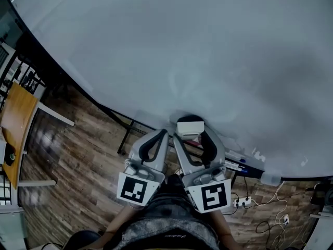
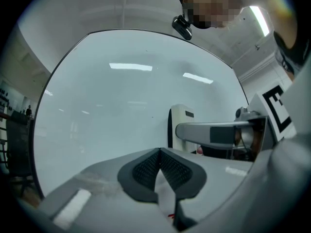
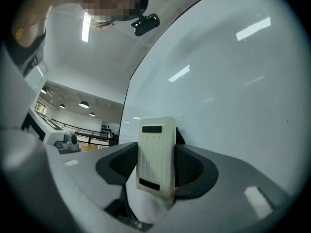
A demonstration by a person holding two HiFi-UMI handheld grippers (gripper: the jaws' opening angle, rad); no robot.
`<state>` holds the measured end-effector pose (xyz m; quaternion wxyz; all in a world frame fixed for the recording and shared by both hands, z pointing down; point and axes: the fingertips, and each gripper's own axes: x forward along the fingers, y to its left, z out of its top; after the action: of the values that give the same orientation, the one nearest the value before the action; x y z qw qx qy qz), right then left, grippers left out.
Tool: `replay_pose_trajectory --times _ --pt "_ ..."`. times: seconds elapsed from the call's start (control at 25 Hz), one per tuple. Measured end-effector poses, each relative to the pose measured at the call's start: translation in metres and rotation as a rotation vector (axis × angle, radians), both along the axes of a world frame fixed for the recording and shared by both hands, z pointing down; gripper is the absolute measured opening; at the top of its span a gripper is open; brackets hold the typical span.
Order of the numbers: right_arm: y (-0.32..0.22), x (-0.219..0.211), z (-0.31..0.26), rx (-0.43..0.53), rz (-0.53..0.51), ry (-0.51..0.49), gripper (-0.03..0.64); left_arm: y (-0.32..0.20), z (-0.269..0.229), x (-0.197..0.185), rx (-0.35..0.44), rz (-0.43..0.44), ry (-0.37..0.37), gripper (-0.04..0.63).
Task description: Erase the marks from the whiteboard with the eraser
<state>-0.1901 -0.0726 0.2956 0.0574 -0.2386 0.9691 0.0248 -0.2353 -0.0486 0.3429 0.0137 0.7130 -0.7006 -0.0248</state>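
- At the far left of the head view, a table (image 1: 14, 120) with an orange-brown top stands on the wooden floor (image 1: 78, 160), well apart from the grippers.
- Across the top, the whiteboard (image 1: 182, 46) fills most of the view, and its dark lower edge curves down toward the right.
- Left of centre, the left gripper (image 1: 163, 133) points up at the board's lower edge. In its own view its fingers (image 2: 146, 166) are clenched pad against pad with nothing between them, and the whiteboard (image 2: 112, 120) lies ahead.
- Just beside it, the right gripper (image 1: 190, 134) grasps the eraser (image 1: 189, 126). In its own view the two pads squeeze the white eraser (image 3: 156, 154) on both sides, upright, with its top end sticking out past the right gripper (image 3: 156, 171).
- Seen from the left gripper view, the eraser (image 2: 182, 125) has its dark face turned to the board, very near the surface. I cannot tell if it touches.
- Further right, some markers (image 1: 237, 165) lie on the ledge under the board.
- Below them, a white power strip (image 1: 240, 202) and loose cables (image 1: 270, 220) lie on the floor.
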Motion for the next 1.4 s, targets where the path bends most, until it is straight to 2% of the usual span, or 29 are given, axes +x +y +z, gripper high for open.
replay_pose_trajectory --times 0.2,0.8,1.4 --pt "0.003 -0.022 0.002 0.008 0.017 0.012 0.241 0.002 0.005 -0.027 -0.004 0.009 0.009 0.003" --pt "0.014 -0.113 0.001 0.001 0.135 0.009 0.241 0.004 0.006 -0.102 -0.008 0.190 0.016 0.003" --pt "0.030 -0.189 0.003 0.032 0.158 0.005 0.242 0.027 0.008 -0.190 0.009 0.156 0.026 0.003"
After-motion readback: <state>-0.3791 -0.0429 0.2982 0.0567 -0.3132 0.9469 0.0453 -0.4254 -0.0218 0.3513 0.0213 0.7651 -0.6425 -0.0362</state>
